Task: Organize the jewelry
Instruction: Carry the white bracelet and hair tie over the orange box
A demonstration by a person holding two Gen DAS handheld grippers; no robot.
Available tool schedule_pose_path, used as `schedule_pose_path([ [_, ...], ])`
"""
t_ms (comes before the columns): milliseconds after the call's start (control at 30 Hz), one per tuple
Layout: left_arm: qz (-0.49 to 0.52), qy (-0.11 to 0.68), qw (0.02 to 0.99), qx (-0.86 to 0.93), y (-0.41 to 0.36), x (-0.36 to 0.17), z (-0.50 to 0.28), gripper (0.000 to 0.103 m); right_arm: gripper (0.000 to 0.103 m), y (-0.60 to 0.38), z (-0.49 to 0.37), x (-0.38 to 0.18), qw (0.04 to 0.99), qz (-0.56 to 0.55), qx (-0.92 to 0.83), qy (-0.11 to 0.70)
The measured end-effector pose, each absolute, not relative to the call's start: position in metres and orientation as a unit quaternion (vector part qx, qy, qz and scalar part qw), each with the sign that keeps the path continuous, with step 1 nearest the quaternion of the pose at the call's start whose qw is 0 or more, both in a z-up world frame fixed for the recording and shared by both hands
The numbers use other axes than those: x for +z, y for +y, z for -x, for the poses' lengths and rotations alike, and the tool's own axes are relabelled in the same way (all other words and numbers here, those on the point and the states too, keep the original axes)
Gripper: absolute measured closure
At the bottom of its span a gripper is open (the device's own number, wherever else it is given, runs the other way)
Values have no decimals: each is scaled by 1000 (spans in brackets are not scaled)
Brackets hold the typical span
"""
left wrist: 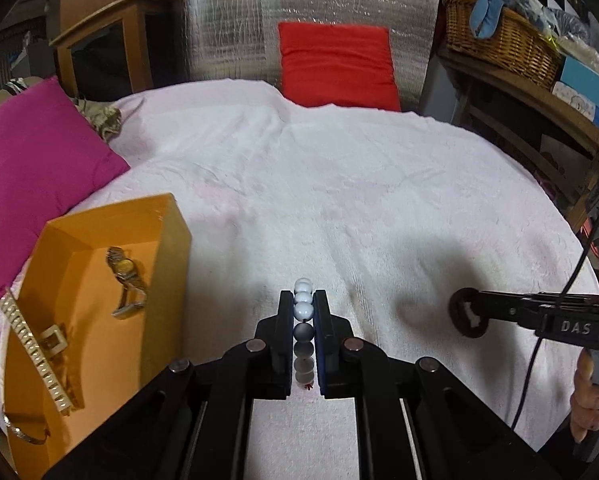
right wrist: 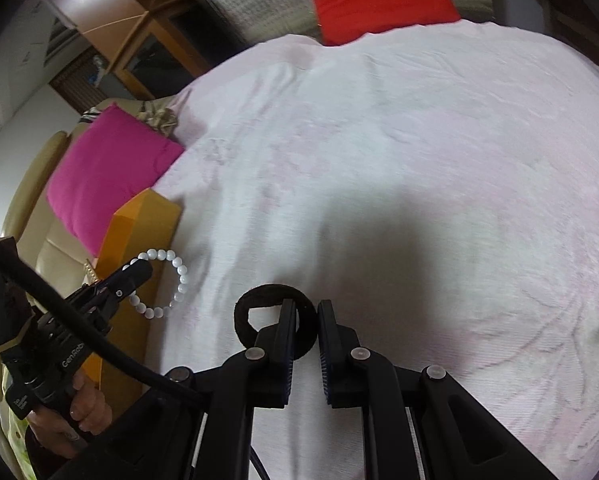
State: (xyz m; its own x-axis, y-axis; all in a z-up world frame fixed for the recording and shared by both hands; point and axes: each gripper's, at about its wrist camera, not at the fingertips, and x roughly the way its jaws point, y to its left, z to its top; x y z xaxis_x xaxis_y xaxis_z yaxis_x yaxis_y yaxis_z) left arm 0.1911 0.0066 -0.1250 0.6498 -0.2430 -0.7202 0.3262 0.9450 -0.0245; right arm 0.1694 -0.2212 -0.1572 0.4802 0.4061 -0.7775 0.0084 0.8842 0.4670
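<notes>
My left gripper (left wrist: 303, 296) is shut on a white bead bracelet (left wrist: 303, 311), whose beads run in a line between the fingers. In the right wrist view the bracelet (right wrist: 181, 280) hangs as a loop from the left gripper (right wrist: 139, 270), beside the orange box (right wrist: 139, 220). The orange box (left wrist: 99, 340) lies open at the left and holds a watch (left wrist: 125, 276), a gold link band (left wrist: 35, 356), a pale clip (left wrist: 53, 340) and a bangle (left wrist: 23, 434). My right gripper (right wrist: 307, 308) is shut on a dark fuzzy ring (right wrist: 243, 312), held above the blanket; the left wrist view shows this ring (left wrist: 455, 308) at the right gripper (left wrist: 479, 308).
A pale pink blanket (left wrist: 339, 180) covers the bed. A magenta cushion (left wrist: 39, 168) lies behind the box and a red cushion (left wrist: 335, 64) at the far edge. A shelf with a wicker basket (left wrist: 499, 40) stands at the right. A hand (right wrist: 87, 404) grips each handle.
</notes>
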Motion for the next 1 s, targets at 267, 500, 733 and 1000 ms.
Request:
schedule_pose_path([
  [267, -53, 338, 931, -131, 28, -100, -171, 94, 91, -186, -168, -145, 851, -196, 158, 461],
  [500, -39, 296, 952, -74, 64, -83, -163, 94, 91, -152, -167, -142, 856, -174, 177, 453],
  [733, -22, 284, 958, -36, 97, -78, -162, 94, 91, -127, -166, -142, 857, -157, 187, 454],
  [1000, -9, 283, 959, -11, 124, -78, -164, 94, 91, -107, -169, -122, 865, -134, 192, 443],
])
